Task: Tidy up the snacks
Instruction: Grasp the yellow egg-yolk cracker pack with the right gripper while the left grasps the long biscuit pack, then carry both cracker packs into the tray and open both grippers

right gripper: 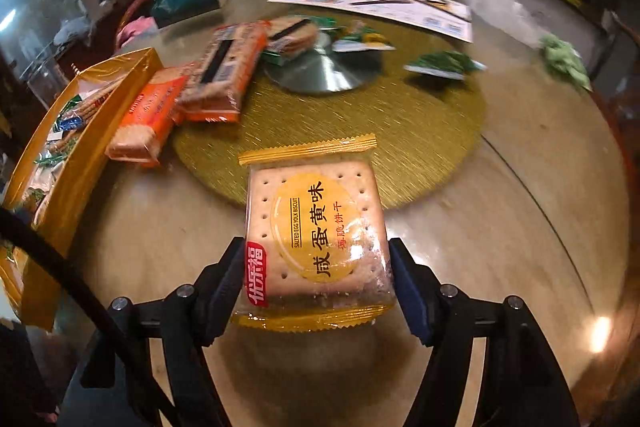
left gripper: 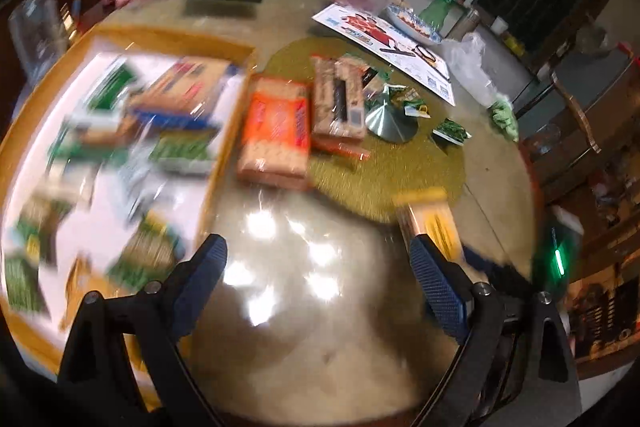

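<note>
The round, glossy stone tabletop (right gripper: 500, 219) carries everything, with a gold woven round mat (right gripper: 400, 131) at its middle and a yellow open cardboard tray (right gripper: 80, 155) of snacks against its left edge. That tray is where I judge my load has to go, and it lies to the left of my right tongs (right gripper: 316, 279), its long side running away from me along the rim of the tabletop; so the coming move turns on a carry leftward, over the bare stone between. My right tongs are clamped on the clear, yellow-edged packet of square salted egg yolk biscuits (right gripper: 316, 227): the blue pads press its two long sides near the end closest to me, and its long axis runs straight out ahead, far end reaching over the near edge of the mat. My left tongs (left gripper: 320, 287) stand wide apart with nothing between them, above bare stone, and they are the nearer pair to the tray, just beside its inner wall. An orange packet of crackers (left gripper: 276, 131) lies by the tray's far corner, partly on the mat.
</note>
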Action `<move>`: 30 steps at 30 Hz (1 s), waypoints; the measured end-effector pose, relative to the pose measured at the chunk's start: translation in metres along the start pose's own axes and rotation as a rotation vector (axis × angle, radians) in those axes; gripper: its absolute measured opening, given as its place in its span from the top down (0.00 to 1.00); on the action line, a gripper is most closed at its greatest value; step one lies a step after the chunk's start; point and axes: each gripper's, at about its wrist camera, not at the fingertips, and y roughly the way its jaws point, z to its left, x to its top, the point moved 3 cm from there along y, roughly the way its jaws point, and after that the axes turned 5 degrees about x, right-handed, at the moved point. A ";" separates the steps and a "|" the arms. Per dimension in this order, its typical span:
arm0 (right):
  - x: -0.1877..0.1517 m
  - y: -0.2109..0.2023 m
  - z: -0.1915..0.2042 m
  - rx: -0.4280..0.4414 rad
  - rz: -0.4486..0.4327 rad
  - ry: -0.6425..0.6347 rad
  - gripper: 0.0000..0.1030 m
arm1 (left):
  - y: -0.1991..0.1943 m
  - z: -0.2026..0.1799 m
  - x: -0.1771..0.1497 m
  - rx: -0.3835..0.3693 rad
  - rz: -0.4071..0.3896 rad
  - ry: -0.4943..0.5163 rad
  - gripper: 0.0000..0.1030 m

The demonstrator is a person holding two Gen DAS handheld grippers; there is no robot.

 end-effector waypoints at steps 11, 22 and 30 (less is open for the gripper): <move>-0.021 -0.016 -0.006 -0.008 -0.042 0.075 0.32 | 0.119 -0.048 0.100 0.226 0.060 0.114 0.12; -0.020 -0.018 -0.014 0.042 -0.048 0.133 0.31 | 0.143 -0.064 0.094 0.258 0.068 0.179 0.37; -0.023 -0.020 -0.012 0.048 -0.042 0.116 0.33 | 0.105 -0.058 0.044 0.175 0.097 0.181 0.42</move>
